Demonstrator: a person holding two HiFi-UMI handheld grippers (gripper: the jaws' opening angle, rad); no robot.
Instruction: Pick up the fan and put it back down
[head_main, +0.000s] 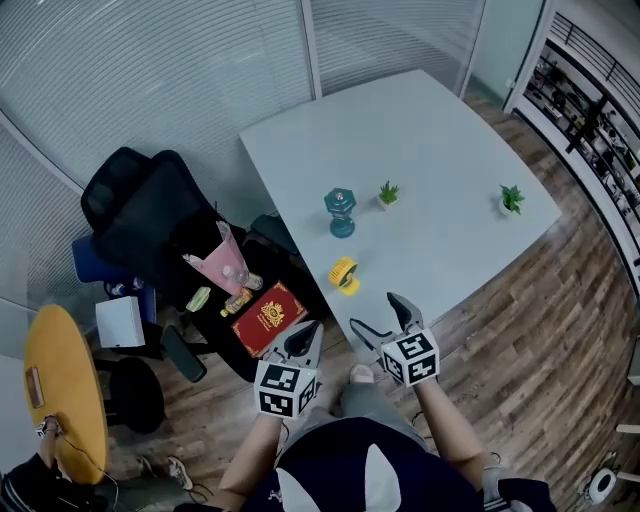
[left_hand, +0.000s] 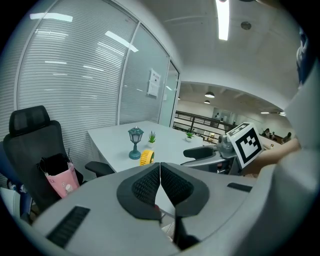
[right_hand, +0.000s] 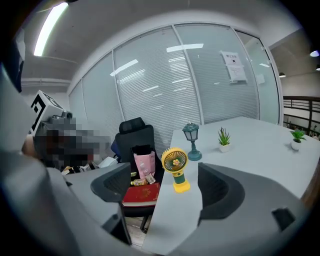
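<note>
Fan (head_main: 344, 275) is standing upright on its yellow base, right by the tabletop (head_main: 430, 130) edge that faces the black chair (head_main: 140, 210), close to the corner nearest the person, and nothing is touching it. The right gripper (head_main: 375, 310) is hovering just off that corner with its jaws spread wide and holding nothing. Looking along it in the right gripper view, the fan (right_hand: 176, 169) is sitting framed between the two pads of the right gripper (right_hand: 165, 190), but well ahead of them and apart from both. The left gripper (head_main: 302, 340) is hanging beside it over the wooden floor, off the table, with its jaws pressed together and nothing between them; the left gripper view is showing the two pads of the left gripper (left_hand: 160, 182) meeting in a thin seam. Further in from the fan, a teal lantern (head_main: 341, 212) and a small potted plant (head_main: 388, 193) are standing near each other. A second plant (head_main: 512, 199) is sitting by the far right edge. A pink bag (head_main: 222, 262) and a red book (head_main: 270, 316) are lying on the chair.
</note>
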